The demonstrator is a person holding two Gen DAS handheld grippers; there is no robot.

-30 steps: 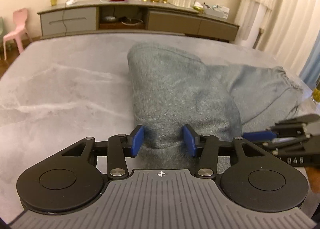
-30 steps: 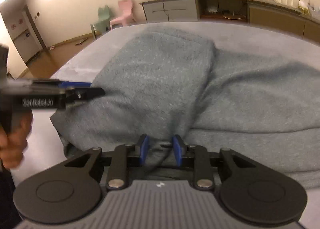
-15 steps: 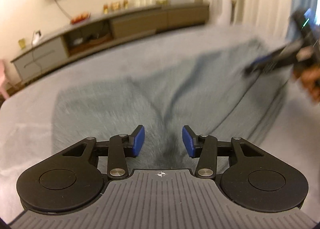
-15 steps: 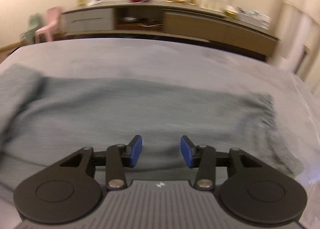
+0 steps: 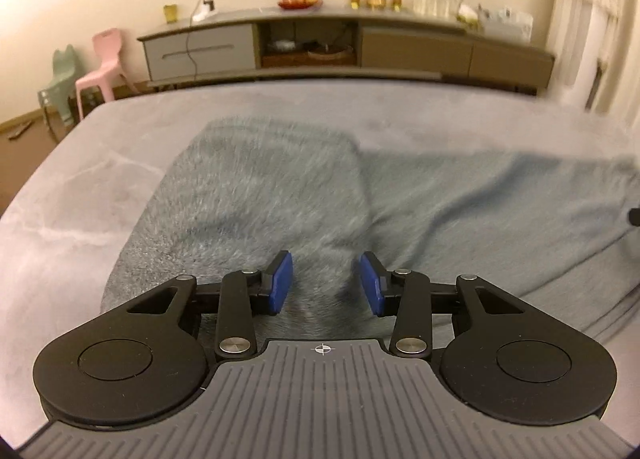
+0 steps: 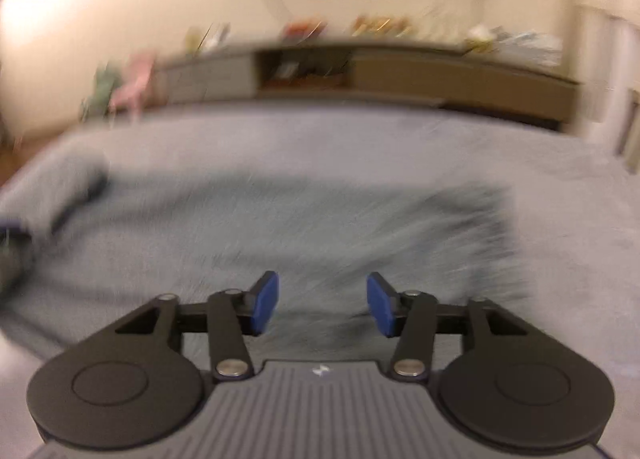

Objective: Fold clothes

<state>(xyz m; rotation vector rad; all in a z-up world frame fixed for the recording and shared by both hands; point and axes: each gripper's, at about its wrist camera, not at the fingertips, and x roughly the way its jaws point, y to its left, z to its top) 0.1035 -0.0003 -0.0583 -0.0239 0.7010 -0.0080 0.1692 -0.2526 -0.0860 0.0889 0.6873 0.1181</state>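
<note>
A grey-green fleece garment (image 5: 288,195) lies on the grey table (image 5: 96,195), with a folded thicker part on the left and a flatter part running to the right. My left gripper (image 5: 325,283) is open and empty just above the garment's near part. In the blurred right wrist view the same garment (image 6: 280,227) stretches across the table, its right end at mid-right. My right gripper (image 6: 323,302) is open and empty above the garment's near edge.
A long low sideboard (image 5: 344,47) with bottles and a fruit plate stands against the far wall. A pink chair (image 5: 102,63) and a green chair (image 5: 58,79) stand at far left. Curtains (image 5: 600,19) hang at right. Bare table (image 6: 568,219) lies right of the garment.
Both grippers have let go of the garment and opened. The left swung back to face the folded part; the right moved rightward along the garment and is still moving, blurred.
</note>
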